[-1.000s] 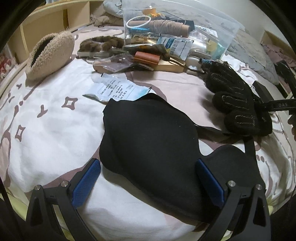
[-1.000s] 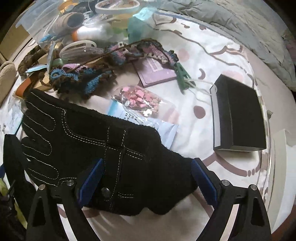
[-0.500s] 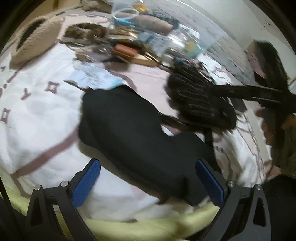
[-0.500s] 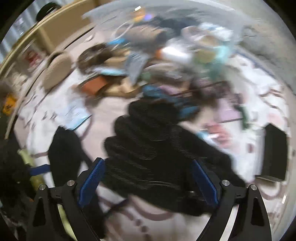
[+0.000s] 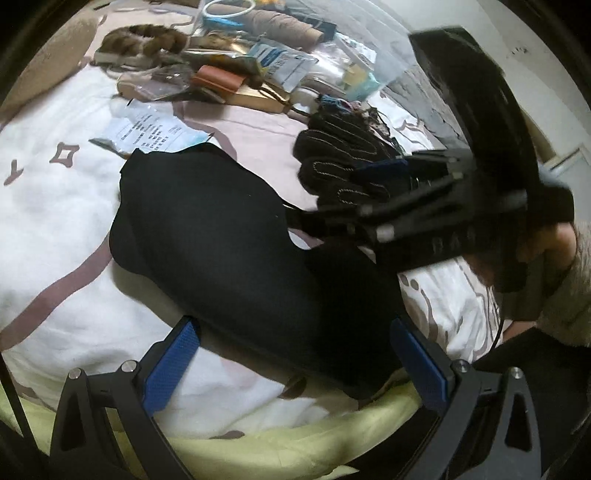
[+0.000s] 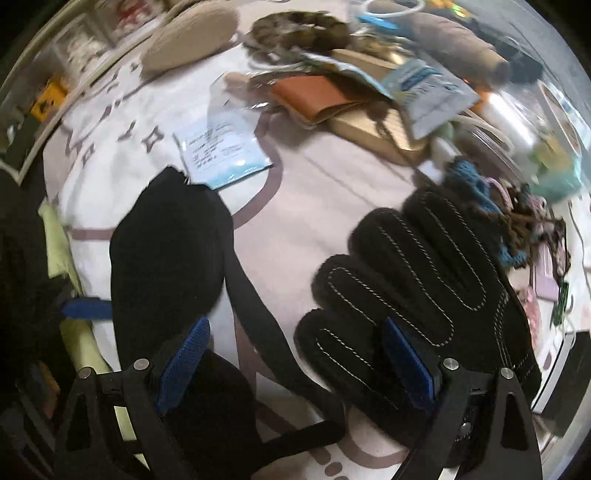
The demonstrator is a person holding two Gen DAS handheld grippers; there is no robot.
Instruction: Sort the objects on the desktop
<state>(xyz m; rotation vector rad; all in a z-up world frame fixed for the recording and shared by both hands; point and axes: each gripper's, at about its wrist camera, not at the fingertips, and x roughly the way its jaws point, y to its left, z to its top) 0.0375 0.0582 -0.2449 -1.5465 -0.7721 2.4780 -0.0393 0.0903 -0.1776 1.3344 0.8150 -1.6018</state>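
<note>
Down in the left wrist view, the left gripper (image 5: 295, 365) stood with its blue pads wide apart and nothing pressed between them, poised over the black eye mask (image 5: 229, 251), which lay flat on the white patterned bedspread (image 5: 48, 206) and filled the middle of the picture. At about two o'clock from the mask lay the black stitched glove (image 5: 336, 162), and over it reached the right gripper (image 5: 373, 192), blurred, carried by a hand (image 5: 554, 251) at three o'clock. A printed sachet (image 5: 151, 133) lay at eleven o'clock, touching the mask's upper edge, and a heap of clutter (image 5: 236, 70) spread at twelve o'clock, with an orange leather wallet (image 5: 218, 77) in it. Over in the right wrist view, the right gripper (image 6: 295, 369) also stood wide open, empty; its right pad hung over the glove's (image 6: 406, 280) lower fingers, whether touching I cannot tell, while its left pad hung over the mask (image 6: 166, 258). The mask's strap (image 6: 255, 299) ran down between the two pads. The sachet (image 6: 218, 151) lay at eleven o'clock and the wallet (image 6: 314, 96) at twelve, with a beige fleece pouch (image 6: 188, 33) farther up toward eleven.
</note>
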